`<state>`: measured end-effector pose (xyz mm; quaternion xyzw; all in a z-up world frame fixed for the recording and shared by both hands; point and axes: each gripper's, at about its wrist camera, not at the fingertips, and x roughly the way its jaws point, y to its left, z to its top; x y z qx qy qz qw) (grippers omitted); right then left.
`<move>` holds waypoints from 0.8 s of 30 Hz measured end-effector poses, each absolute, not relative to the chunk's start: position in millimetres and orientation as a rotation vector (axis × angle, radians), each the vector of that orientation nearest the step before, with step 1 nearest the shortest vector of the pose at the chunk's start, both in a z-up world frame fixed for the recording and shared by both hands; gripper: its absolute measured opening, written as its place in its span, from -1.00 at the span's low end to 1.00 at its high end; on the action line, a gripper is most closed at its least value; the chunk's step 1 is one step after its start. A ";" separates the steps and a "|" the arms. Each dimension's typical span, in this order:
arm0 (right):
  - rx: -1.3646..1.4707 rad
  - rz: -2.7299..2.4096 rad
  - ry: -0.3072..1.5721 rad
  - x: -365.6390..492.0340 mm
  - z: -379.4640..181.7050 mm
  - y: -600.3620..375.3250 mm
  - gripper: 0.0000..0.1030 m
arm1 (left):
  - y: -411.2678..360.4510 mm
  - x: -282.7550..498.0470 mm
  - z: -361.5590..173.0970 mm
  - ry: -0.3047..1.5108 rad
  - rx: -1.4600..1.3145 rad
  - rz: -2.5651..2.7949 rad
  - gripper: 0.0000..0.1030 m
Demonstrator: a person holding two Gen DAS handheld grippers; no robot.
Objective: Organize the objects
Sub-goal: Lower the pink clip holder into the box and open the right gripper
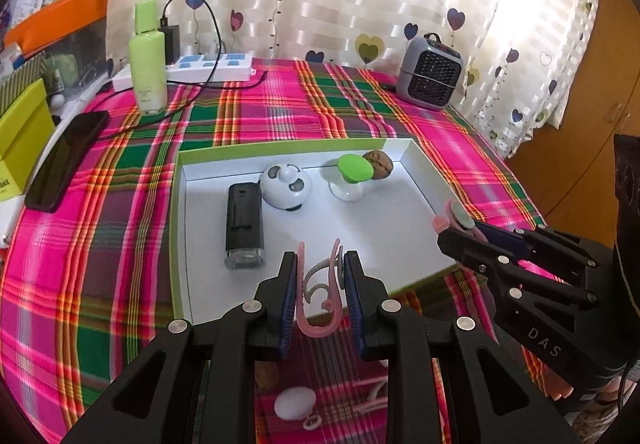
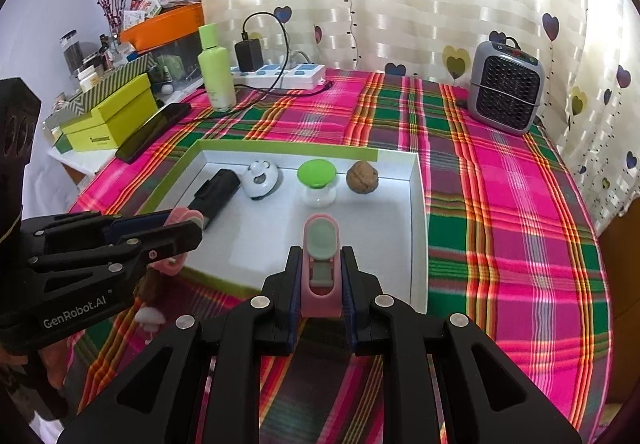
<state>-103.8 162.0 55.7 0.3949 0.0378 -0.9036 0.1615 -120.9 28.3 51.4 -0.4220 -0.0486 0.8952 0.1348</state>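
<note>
A shallow white box with a green rim [image 1: 176, 228] lies on the plaid cloth. It holds a black case [image 1: 244, 228], a white round toy [image 1: 285, 186], a green-lidded little jar [image 1: 352, 176] and a walnut [image 1: 379, 164]. My left gripper [image 1: 320, 258] hovers over the box's near edge, shut on a pink and grey curly clip [image 1: 320, 300]. My right gripper [image 2: 321, 252] is beside it over the near right part of the box [image 2: 418, 228], shut on a pink holder with a grey-green oval pad [image 2: 320, 240].
On the cloth under my left gripper lie a white round piece [image 1: 294, 404] and another pink clip [image 1: 372, 396]. Behind the box stand a green bottle [image 1: 148, 60], a power strip [image 1: 212, 66], a phone [image 1: 66, 160] and a grey heater [image 1: 432, 72].
</note>
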 end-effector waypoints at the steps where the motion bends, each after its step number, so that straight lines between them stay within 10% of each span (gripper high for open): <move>1: 1.130 -2.580 0.109 -107.0 55.5 162.6 -0.64 | 28.3 -122.5 51.0 -0.143 -1.226 2.593 -0.59; 24: 1.180 -2.580 0.122 -152.5 46.0 163.5 -0.64 | 33.3 -164.0 48.4 -0.170 -1.245 2.597 -0.59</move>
